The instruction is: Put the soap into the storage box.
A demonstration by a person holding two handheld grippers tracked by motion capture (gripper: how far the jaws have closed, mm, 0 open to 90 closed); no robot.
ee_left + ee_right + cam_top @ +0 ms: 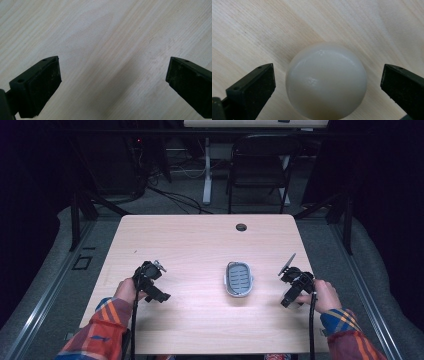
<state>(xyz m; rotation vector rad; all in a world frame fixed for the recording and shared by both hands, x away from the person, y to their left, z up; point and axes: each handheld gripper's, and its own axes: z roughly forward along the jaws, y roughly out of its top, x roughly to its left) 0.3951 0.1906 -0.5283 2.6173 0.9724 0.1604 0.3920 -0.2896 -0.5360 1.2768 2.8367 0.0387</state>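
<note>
Two grippers sat low in the high view, one per hand, over a pale wood-grain table [200,240]. Left gripper [159,296] was in the lower left of the frame, black, angular, cable trailing down toward the plaid sleeve. Right gripper [286,301] was lower right, black too, with a grey plate sticking up at its top. Between them, a bit right of centre, lay a soap dish [238,278]: rounded-rectangle shape, grey slatted insert, pale glossy rim, long axis running up-down in the frame, narrow ends pointing to the far edge and to the person. It was well apart from both grippers. A round cable hole [241,227] sat near the table's far edge. Black folding chair [260,165] stood beyond, on grey carpet.

Left gripper view: left gripper [112,80] had its jaws wide apart, one in the lower left corner, one lower right, matte black pads with scuffed, dusty faces. Bare table between them, light grain running diagonally.

Right gripper view: right gripper [327,85] jaws were also spread wide, nothing clamped. A soap ball [325,81] lay between them, lower centre of the frame, resting on the table, touching neither pad. Round, so no long axis and no pointing direction to call. Smooth, glossy, creamy off-white, small highlights on top, shaded underside.
</note>
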